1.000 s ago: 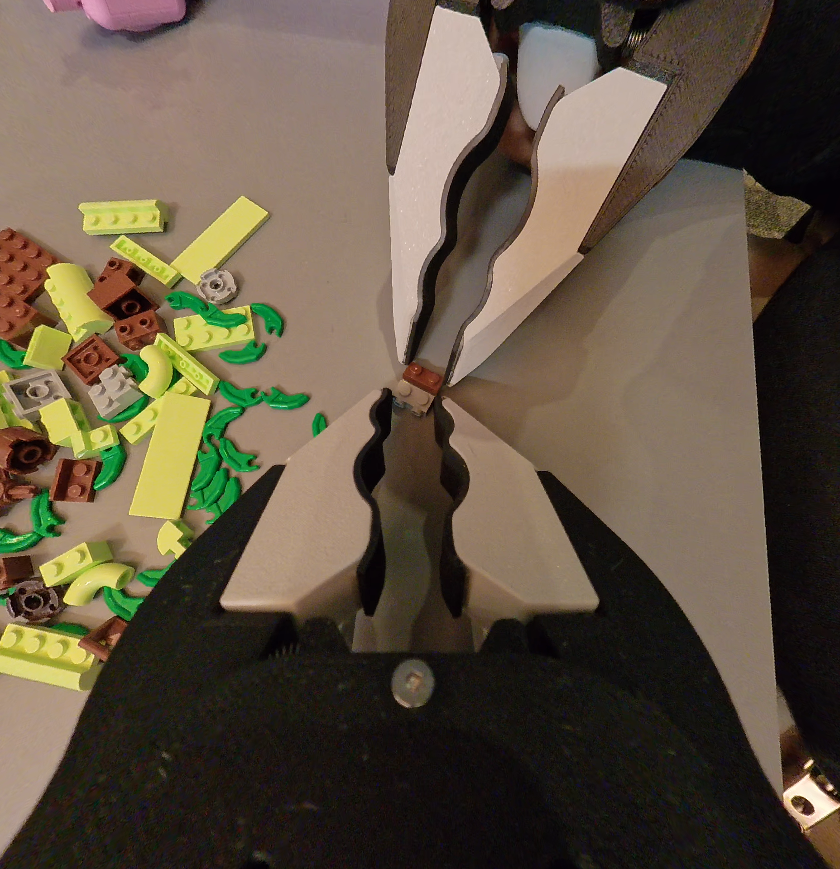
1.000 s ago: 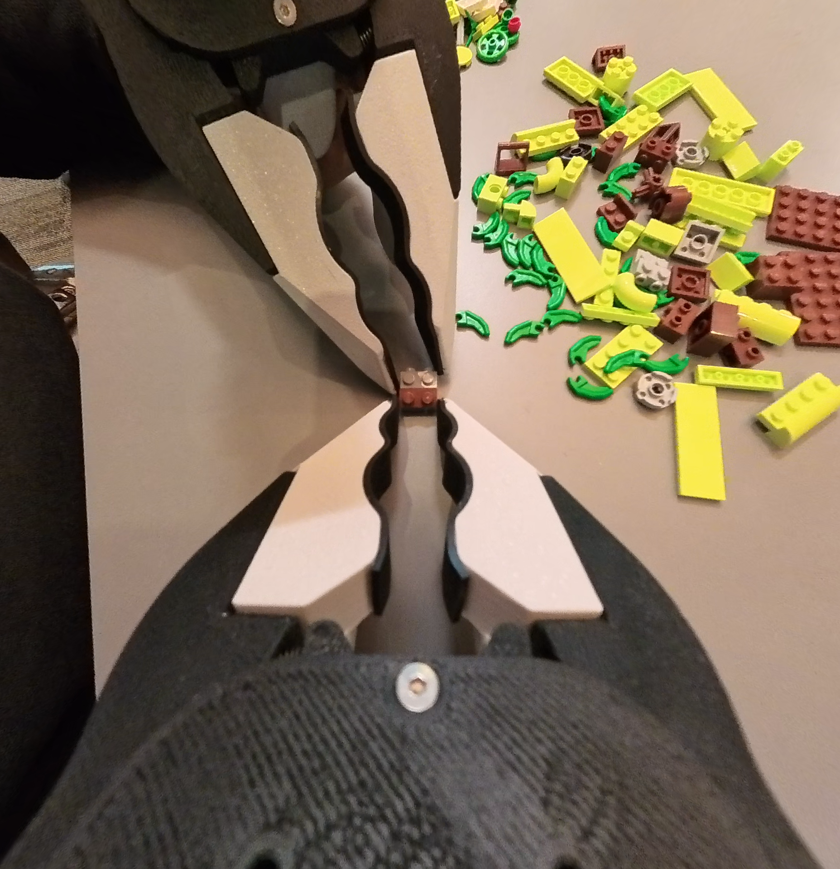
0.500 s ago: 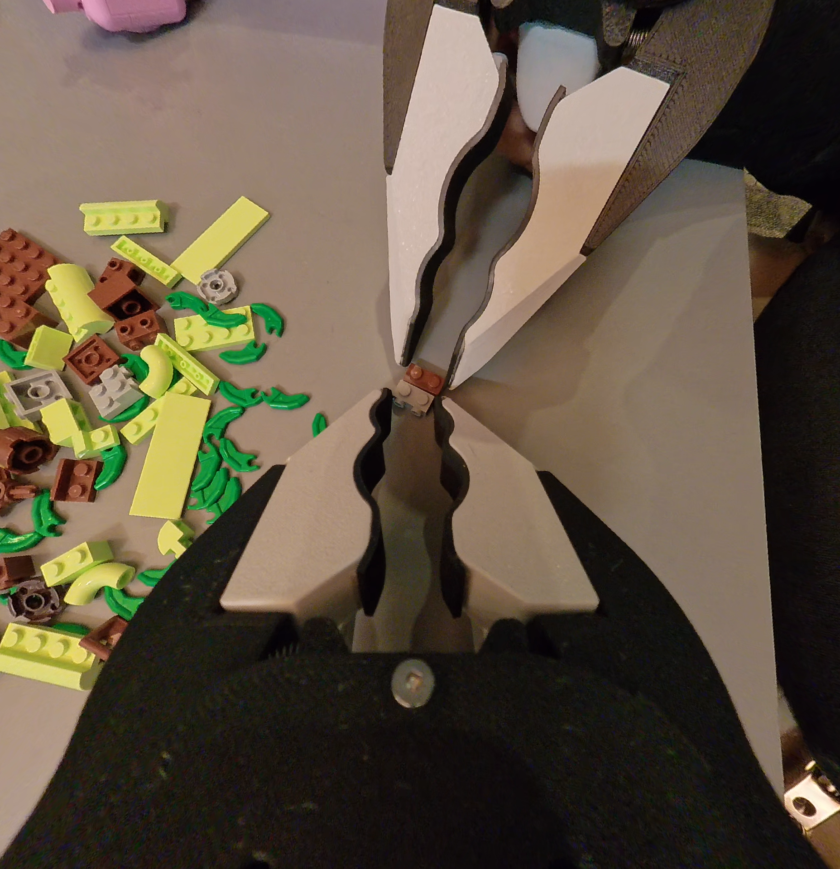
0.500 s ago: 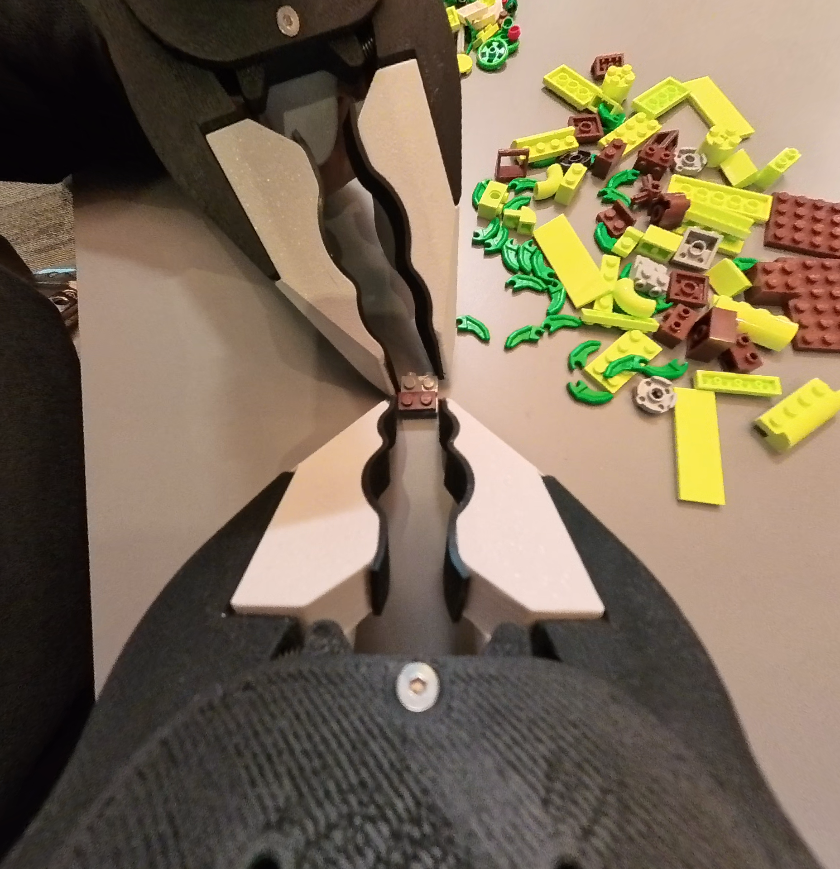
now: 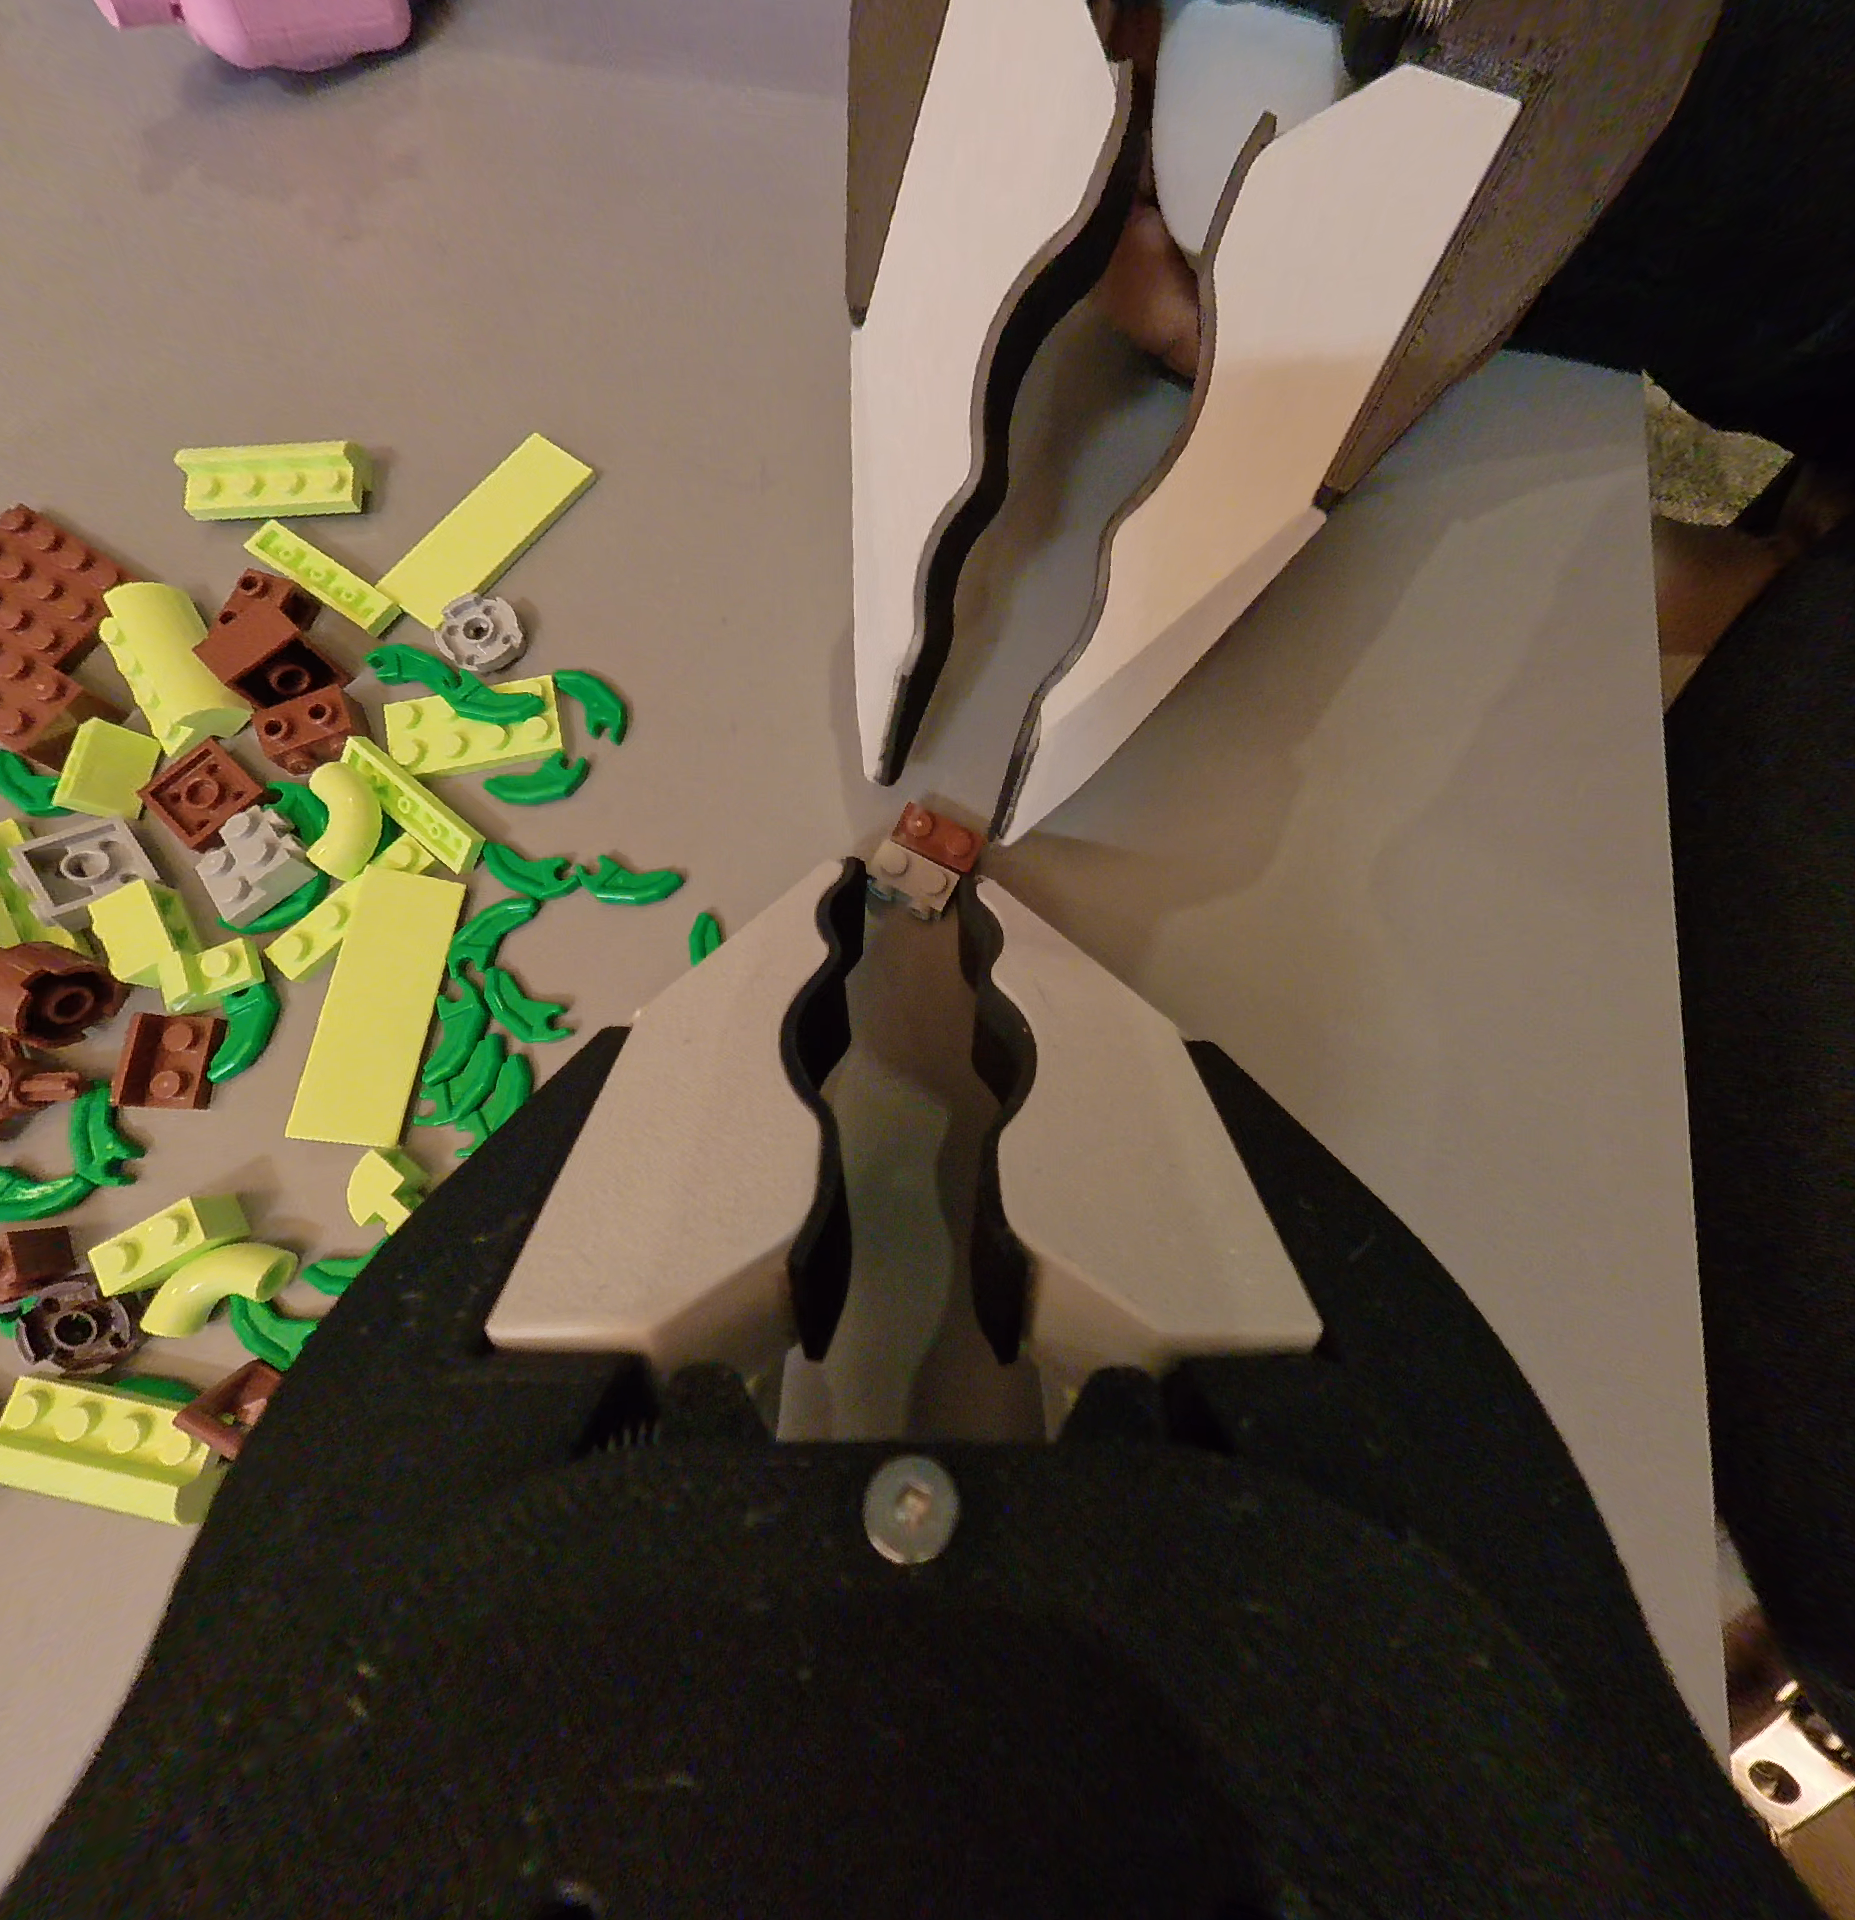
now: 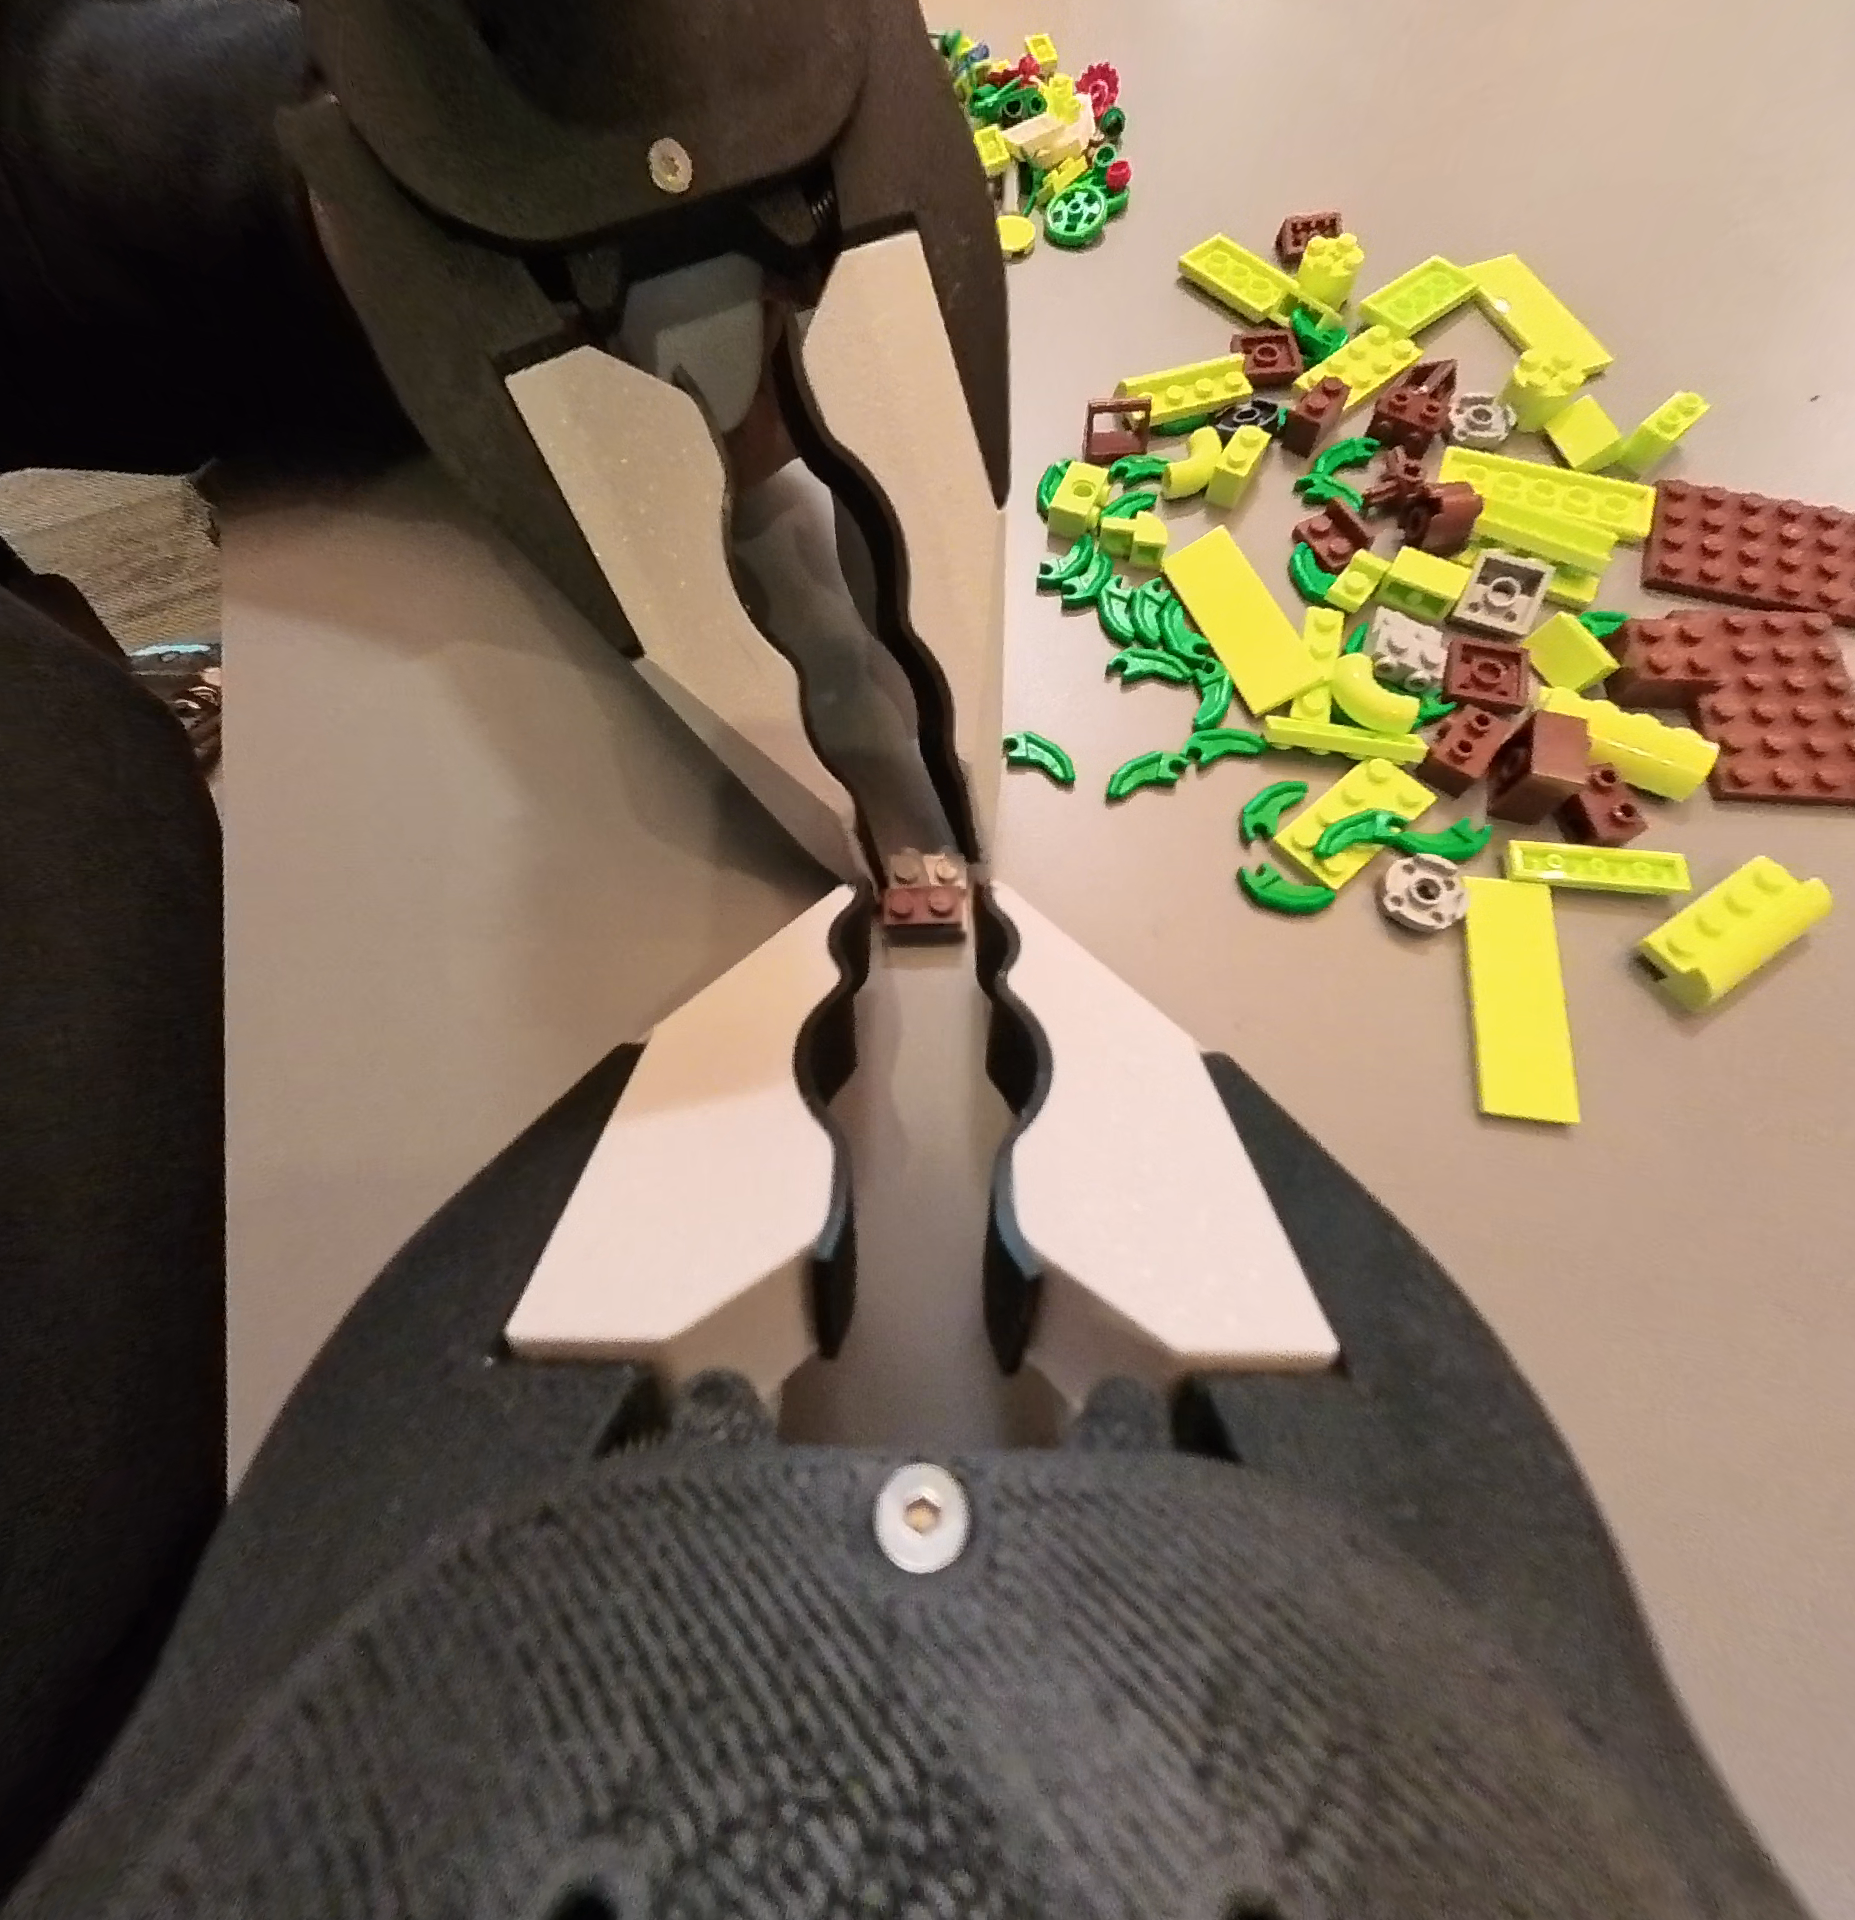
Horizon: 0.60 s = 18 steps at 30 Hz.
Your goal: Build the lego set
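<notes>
Both grippers meet tip to tip above the grey table [image 5: 1318, 935]. My left gripper [image 5: 912, 888] is shut on a small grey plate [image 5: 918, 878]. My right gripper [image 6: 921, 904] is shut on a small brown plate [image 6: 921, 909]. The two plates are pressed side by side against each other. In the left wrist view the right gripper [image 5: 944, 800] comes down from the top with the brown plate [image 5: 938, 831] at its tips. In the right wrist view the left gripper [image 6: 918, 847] comes from the upper left with the grey plate [image 6: 928, 864].
A pile of loose lime, green, brown and grey pieces [image 5: 279, 831] lies left of the left gripper and right of the right one [image 6: 1422, 623]. Brown studded plates [image 6: 1775, 551] lie at its far side. A second small colourful pile [image 6: 1048, 135] lies farther off. The table edge [image 5: 1671, 1039] is close. The grippers are tip to tip, or close to it.
The right wrist view has tilted a little, so the left gripper sits lower in it. The two plates stay held together between the tips.
</notes>
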### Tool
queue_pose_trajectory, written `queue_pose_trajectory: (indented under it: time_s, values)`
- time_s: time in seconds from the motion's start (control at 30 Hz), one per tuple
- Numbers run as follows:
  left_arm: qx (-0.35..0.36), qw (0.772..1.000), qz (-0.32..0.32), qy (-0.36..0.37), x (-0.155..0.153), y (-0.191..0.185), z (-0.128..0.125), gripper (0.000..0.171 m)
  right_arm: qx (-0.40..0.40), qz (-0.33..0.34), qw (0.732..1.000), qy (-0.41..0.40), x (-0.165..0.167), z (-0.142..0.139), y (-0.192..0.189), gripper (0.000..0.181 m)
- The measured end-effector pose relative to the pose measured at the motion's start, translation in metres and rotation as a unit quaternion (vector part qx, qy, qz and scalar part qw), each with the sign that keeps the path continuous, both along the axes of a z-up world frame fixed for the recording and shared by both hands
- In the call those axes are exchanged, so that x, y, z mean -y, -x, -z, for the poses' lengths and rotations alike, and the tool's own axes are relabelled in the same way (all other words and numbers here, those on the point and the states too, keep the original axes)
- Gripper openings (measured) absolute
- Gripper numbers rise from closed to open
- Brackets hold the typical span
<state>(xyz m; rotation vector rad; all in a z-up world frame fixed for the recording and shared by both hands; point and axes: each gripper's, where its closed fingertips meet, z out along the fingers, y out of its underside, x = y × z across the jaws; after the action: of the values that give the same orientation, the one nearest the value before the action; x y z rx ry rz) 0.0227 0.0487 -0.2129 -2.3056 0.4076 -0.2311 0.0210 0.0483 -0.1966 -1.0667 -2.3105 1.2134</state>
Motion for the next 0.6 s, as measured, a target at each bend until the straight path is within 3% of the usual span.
queue_pose_trajectory:
  time_s: [0.6]
  values:
    - [0.000,1.000,0.000,0.000,0.0001,-0.0002,-0.0001,0.015,0.012,0.003,1.000,-0.021,0.0019,0.0077,0.0020,0.012]
